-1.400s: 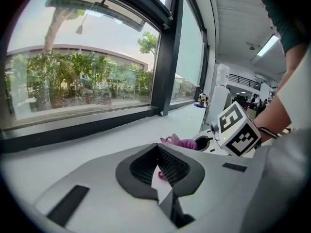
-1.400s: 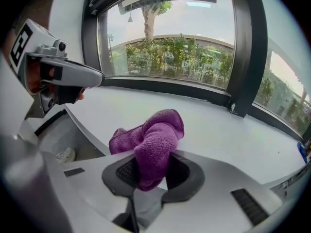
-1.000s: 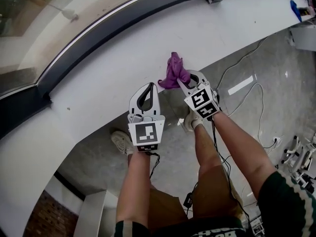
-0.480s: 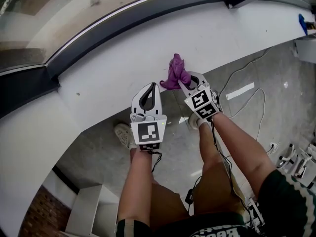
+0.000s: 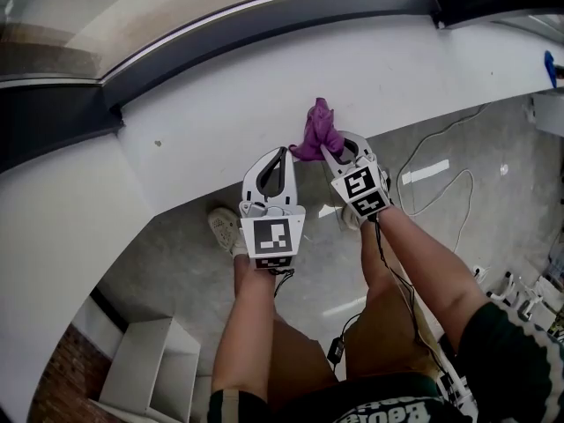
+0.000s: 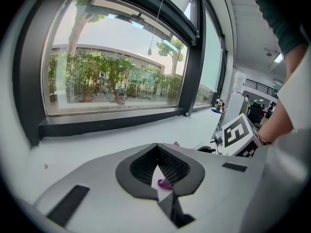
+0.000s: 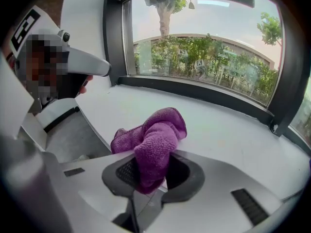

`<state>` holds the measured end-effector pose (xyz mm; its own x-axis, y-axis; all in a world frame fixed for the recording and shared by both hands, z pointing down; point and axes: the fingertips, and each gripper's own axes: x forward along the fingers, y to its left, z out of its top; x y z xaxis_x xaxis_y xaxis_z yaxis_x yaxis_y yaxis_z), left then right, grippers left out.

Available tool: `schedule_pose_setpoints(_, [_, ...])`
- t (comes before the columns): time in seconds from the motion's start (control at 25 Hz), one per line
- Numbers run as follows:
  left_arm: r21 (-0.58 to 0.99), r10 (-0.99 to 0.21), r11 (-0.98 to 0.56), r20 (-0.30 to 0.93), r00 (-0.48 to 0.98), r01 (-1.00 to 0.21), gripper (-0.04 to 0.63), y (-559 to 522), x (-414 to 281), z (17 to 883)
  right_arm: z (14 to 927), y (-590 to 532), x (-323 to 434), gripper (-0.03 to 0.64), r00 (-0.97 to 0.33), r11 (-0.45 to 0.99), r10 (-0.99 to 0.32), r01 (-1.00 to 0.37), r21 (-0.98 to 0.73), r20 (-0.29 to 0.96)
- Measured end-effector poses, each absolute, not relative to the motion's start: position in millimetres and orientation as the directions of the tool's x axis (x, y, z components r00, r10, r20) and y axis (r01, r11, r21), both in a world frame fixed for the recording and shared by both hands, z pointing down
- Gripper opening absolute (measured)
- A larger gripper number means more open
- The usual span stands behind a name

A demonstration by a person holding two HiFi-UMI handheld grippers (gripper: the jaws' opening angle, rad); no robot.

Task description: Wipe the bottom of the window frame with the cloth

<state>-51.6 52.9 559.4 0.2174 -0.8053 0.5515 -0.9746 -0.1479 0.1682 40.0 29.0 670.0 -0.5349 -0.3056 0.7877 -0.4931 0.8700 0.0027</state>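
A purple cloth hangs bunched from my right gripper, which is shut on it. The cloth is held over the front part of the white sill. The dark bottom rail of the window frame runs along the sill's far side, well beyond the cloth. My left gripper is shut with nothing in it. It sits just left of the right one, at the sill's front edge.
A dark upright post of the frame stands at the far right. Below the sill is a grey floor with white cables, the person's legs and shoes, and a white shelf unit at the lower left.
Both grippers and the cloth have shifted left along the sill, away from the dark upright post. Their grip states are unchanged.
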Motion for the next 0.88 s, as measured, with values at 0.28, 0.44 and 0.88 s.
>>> schedule_pose_setpoints(0.28, [0.179, -0.808, -0.094, 0.561, 0.18, -0.979, 0.005, 75, -80, 562, 669, 59, -4, 0.101, -0.56, 0.904, -0.232, -0.427, -0.038, 0.795])
schedule_pose_setpoints(0.44, [0.181, -0.808, -0.057, 0.569, 0.152, -0.982, 0.005, 92, -100, 563, 668, 72, -28, 0.101, -0.575, 0.921, -0.197, -0.385, -0.051, 0.794])
schedule_pose_setpoints(0.88, [0.163, -0.806, 0.049, 0.589, 0.057, -0.985, 0.005, 137, -171, 566, 665, 108, -101, 0.101, -0.6, 0.955, -0.151, -0.293, -0.041, 0.786])
